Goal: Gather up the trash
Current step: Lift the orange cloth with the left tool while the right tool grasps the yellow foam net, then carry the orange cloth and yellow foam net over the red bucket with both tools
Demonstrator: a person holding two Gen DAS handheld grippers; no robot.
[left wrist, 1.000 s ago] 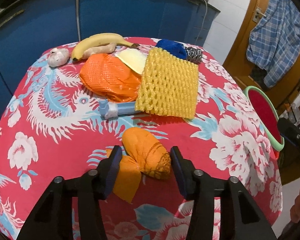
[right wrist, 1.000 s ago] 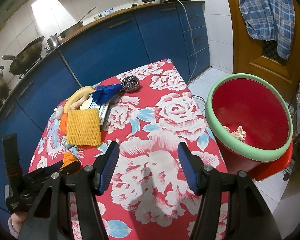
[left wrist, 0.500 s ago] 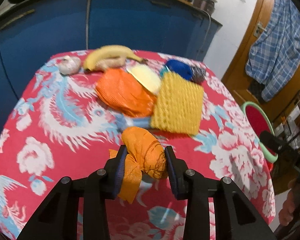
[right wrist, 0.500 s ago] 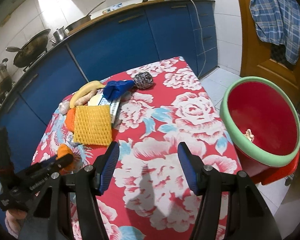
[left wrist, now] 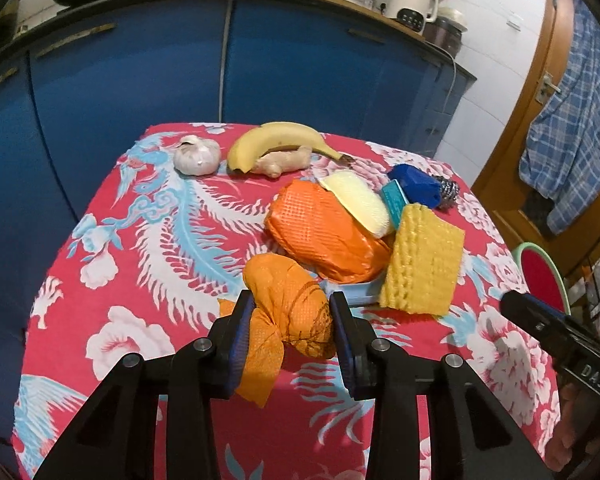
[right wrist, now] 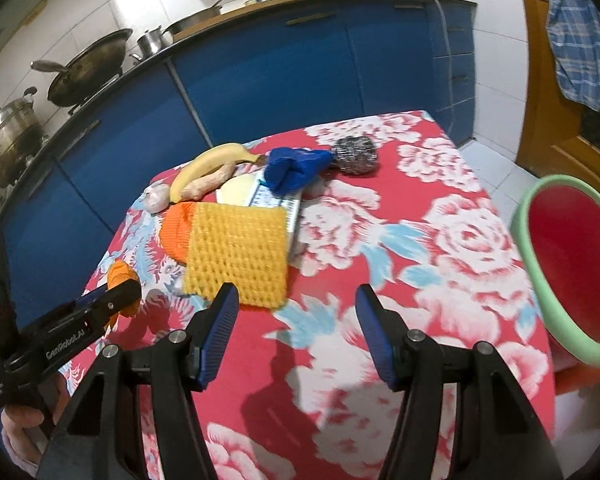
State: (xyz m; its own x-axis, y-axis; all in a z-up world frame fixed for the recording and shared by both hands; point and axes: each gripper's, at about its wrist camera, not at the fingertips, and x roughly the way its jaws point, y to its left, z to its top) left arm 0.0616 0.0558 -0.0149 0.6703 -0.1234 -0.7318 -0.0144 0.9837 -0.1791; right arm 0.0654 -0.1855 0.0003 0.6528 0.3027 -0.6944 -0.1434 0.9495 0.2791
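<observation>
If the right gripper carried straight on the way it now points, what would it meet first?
Probably the bare tablecloth just ahead of the open right gripper; the yellow foam net lies slightly left of that line, though depth is uncertain.

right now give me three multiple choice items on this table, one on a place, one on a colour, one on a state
1. Where does the garlic bulb lie?
A. inside the bin
B. at the table's far end, beside the banana
C. on top of the yellow foam net

2. What colour is the inside of the bin?
A. red
B. blue
C. white

3. What is the left gripper doing?
A. standing open over bare cloth
B. shut on the orange knotted bag
C. shut on a steel scourer

Key: B, the bulb sits by the banana near the far edge; A, red shows within the green rim; B, both fingers press the bag, having just been closing on it.
</observation>
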